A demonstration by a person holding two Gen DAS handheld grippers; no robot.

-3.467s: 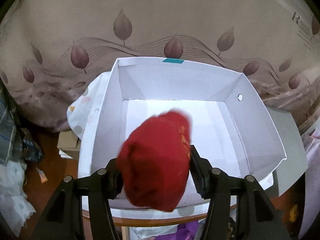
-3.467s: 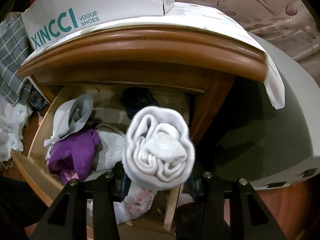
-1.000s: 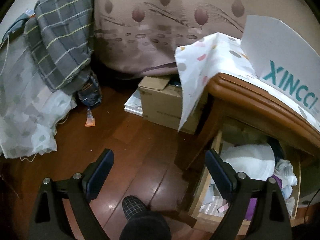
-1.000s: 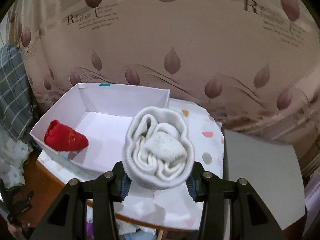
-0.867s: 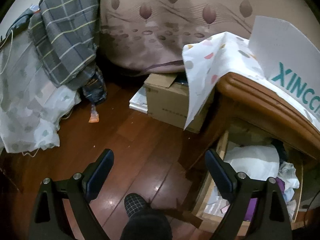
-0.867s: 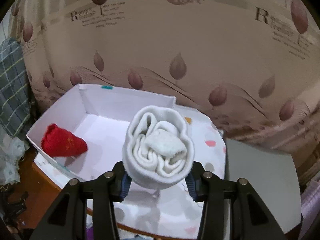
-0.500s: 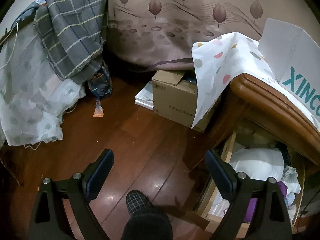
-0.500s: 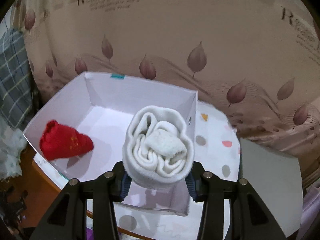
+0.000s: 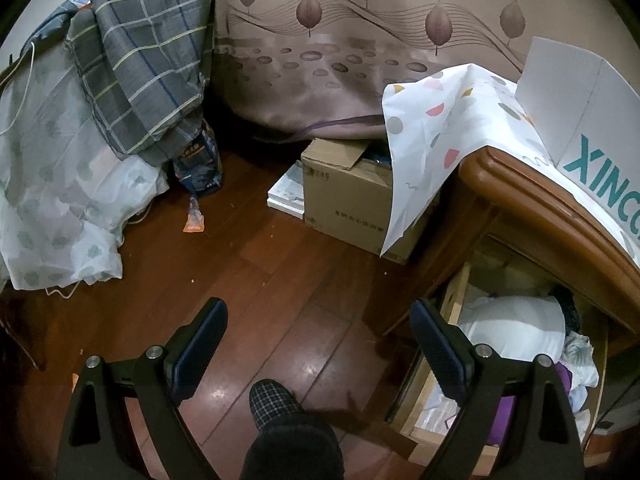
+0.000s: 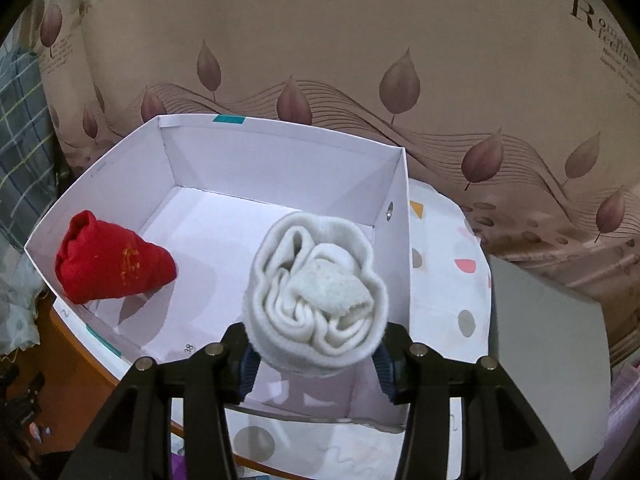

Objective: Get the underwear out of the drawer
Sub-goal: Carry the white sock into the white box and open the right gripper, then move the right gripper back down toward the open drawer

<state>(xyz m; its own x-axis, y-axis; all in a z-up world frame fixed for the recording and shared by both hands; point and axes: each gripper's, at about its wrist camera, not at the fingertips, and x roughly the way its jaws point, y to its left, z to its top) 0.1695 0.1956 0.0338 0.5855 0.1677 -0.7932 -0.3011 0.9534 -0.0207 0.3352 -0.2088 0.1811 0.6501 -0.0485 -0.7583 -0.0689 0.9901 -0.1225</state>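
Note:
My right gripper (image 10: pixel 316 354) is shut on a rolled white underwear bundle (image 10: pixel 318 294) and holds it over the front right part of the open white shoe box (image 10: pixel 402 216). A rolled red underwear piece (image 10: pixel 112 258) lies in the box's left corner. My left gripper (image 9: pixel 320 336) is open and empty above the wooden floor, left of the open wooden drawer (image 9: pixel 454 308). The drawer holds white (image 9: pixel 516 328) and purple (image 9: pixel 508 410) garments.
The box stands on a dotted white cloth (image 10: pixel 452 280) over the wooden nightstand (image 9: pixel 532 200). A cardboard box (image 9: pixel 346 196) sits on the floor by the stand. A plaid cloth (image 9: pixel 140 56) and bedding (image 9: pixel 52 200) lie left. A slippered foot (image 9: pixel 276 402) is below the left gripper.
My right gripper has carried the white bundle forward, over the box's front wall. The left gripper's view has drifted a little left and back from the drawer; it stays open.

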